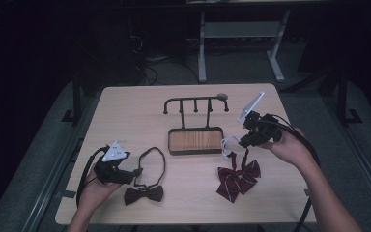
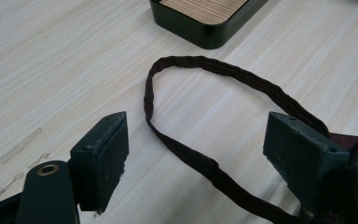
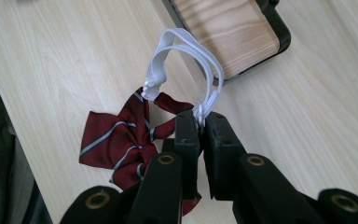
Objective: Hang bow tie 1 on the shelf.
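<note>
A red striped bow tie (image 1: 238, 177) (image 3: 116, 140) lies at the table's right, its white elastic strap (image 3: 200, 65) (image 1: 227, 143) lifted off the wood. My right gripper (image 1: 245, 141) (image 3: 200, 122) is shut on that strap, with the bow hanging partly below it. A dark bow tie (image 1: 144, 194) rests at the front left, and its dark neck strap (image 1: 153, 164) (image 2: 200, 154) loops toward the stand. My left gripper (image 1: 136, 172) (image 2: 196, 154) is open low over the table, its jaws set on either side of the dark strap without pressing on it.
A black hook rack (image 1: 196, 102) on a wood-topped black base (image 1: 195, 140) (image 2: 200, 32) (image 3: 233, 32) stands mid-table. The table's edges drop to a dark floor; a desk frame (image 1: 241, 43) stands behind.
</note>
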Demonstrator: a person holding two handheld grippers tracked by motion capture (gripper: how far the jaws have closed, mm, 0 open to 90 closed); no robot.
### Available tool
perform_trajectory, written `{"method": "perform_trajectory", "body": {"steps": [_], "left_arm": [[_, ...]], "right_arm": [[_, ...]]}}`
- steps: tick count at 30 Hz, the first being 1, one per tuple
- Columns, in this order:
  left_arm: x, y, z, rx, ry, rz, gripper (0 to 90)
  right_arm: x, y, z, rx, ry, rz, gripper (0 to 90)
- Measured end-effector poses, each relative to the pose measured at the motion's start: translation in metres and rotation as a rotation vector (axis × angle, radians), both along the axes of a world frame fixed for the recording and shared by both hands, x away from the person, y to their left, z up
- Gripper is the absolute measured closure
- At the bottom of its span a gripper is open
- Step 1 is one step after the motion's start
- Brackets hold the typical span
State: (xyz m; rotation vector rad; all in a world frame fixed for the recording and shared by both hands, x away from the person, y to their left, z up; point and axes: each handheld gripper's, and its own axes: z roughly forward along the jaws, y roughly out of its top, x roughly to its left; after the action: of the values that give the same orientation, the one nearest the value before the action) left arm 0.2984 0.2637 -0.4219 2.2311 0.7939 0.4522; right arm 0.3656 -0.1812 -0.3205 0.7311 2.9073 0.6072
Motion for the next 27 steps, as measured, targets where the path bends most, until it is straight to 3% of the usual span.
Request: {"method": "perform_trajectory", "body": {"steps": [27], "left_arm": [[0.001, 0.003, -0.001, -0.028, 0.001, 0.009, 22.5]], "right_arm": [[0.002, 0.01, 0.04, 0.022, -0.038, 0.028, 83.8]]}}
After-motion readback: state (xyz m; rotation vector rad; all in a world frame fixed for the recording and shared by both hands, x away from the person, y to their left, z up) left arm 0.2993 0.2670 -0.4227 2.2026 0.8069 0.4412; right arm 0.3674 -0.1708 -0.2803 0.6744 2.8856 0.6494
